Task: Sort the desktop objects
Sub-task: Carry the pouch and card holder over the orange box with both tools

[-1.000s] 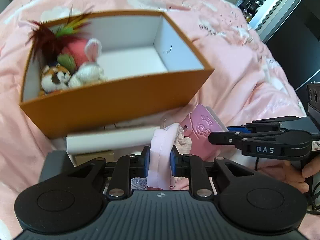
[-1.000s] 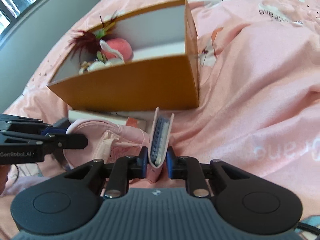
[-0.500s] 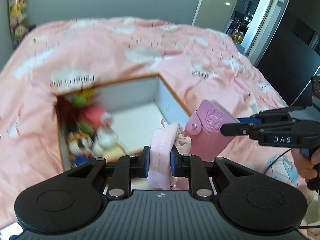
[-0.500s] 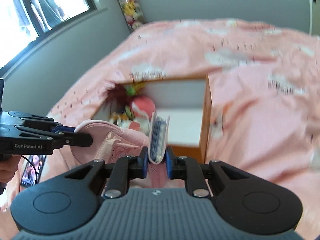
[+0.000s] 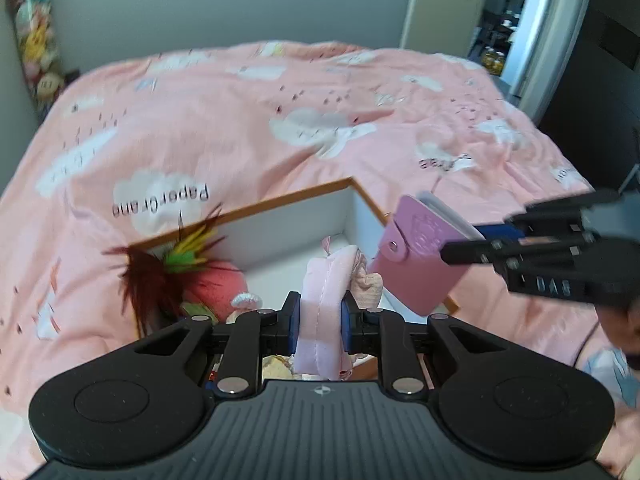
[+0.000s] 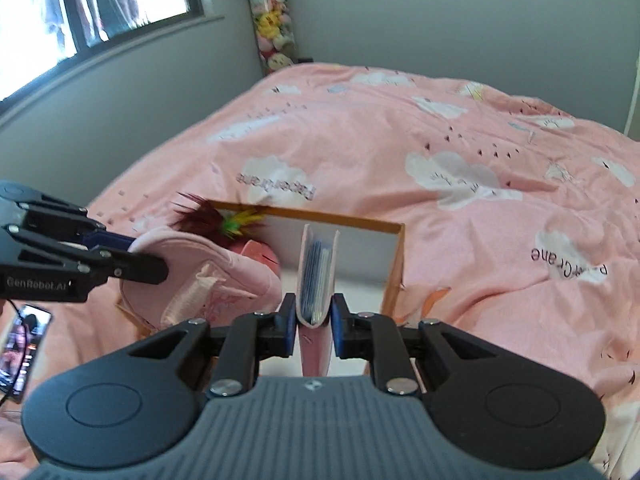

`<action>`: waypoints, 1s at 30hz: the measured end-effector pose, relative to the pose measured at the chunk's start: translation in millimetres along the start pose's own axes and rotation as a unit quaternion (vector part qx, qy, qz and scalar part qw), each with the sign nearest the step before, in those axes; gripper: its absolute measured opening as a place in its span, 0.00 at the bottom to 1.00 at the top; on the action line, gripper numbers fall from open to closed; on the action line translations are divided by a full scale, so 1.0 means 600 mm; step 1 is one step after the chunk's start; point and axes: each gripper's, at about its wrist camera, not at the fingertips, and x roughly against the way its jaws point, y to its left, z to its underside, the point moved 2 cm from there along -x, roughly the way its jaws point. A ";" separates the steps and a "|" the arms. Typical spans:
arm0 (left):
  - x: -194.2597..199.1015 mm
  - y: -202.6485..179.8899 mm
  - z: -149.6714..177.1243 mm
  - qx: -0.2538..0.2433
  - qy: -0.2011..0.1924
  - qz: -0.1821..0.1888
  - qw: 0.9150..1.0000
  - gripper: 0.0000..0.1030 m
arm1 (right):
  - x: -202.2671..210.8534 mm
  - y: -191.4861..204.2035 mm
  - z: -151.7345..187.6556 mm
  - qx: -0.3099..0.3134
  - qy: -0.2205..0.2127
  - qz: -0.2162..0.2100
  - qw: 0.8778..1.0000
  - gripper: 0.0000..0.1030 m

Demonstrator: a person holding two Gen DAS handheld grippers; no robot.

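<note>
My left gripper (image 5: 320,316) is shut on a soft pale-pink pouch (image 5: 324,304), seen from the side as pouch (image 6: 208,276) in the right wrist view. My right gripper (image 6: 315,320) is shut on a pink snap-closure card wallet (image 6: 316,276), which shows as wallet (image 5: 416,260) at the right of the left wrist view. Both are held above an orange box with a white inside (image 5: 288,232), box (image 6: 352,248). Plush toys (image 5: 216,280) and a feathered toy (image 5: 168,268) fill the box's left part.
The box rests on a bed with a pink cloud-print cover (image 5: 320,128). A phone (image 6: 22,344) lies on the bed at the lower left of the right wrist view. A tall holder of plush toys (image 6: 274,36) stands against the grey wall. A doorway (image 5: 500,20) opens at the far right.
Both grippers have risen with the pouch and the wallet, from low in front of the box's orange wall to above its opening. The view now takes in the bed and walls.
</note>
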 end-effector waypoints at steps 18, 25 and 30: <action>-0.179 0.012 0.019 0.118 0.130 0.049 0.983 0.22 | -0.093 -0.004 0.066 -0.012 0.074 0.056 0.996 0.18; -0.199 0.020 0.012 0.178 0.147 0.091 0.969 0.26 | -0.105 -0.007 0.069 -0.026 0.099 0.045 0.994 0.22; -0.215 0.023 0.010 0.218 0.155 0.113 0.957 0.26 | -0.110 -0.013 0.071 -0.045 0.111 0.032 0.992 0.26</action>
